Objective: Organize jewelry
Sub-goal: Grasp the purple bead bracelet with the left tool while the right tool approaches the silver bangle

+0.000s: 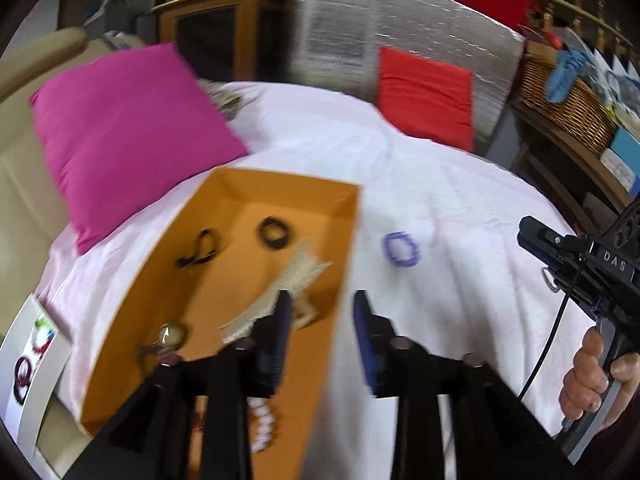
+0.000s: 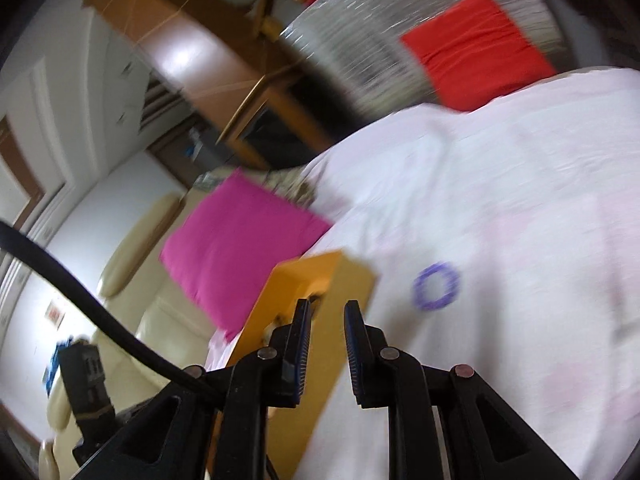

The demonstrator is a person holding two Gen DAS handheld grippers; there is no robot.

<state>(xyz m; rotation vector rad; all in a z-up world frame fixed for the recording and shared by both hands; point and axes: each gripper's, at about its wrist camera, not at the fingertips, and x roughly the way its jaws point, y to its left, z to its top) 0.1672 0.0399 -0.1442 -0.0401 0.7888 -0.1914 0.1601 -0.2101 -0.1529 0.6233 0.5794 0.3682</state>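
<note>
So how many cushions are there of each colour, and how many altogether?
Pink cushion: 1
Red cushion: 1
Total: 2

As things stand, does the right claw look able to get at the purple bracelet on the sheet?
Probably yes. The purple bracelet lies alone on the white sheet, just ahead and right of the right claw, whose jaws stand apart and empty. The orange box sits to its left, off that path.
</note>
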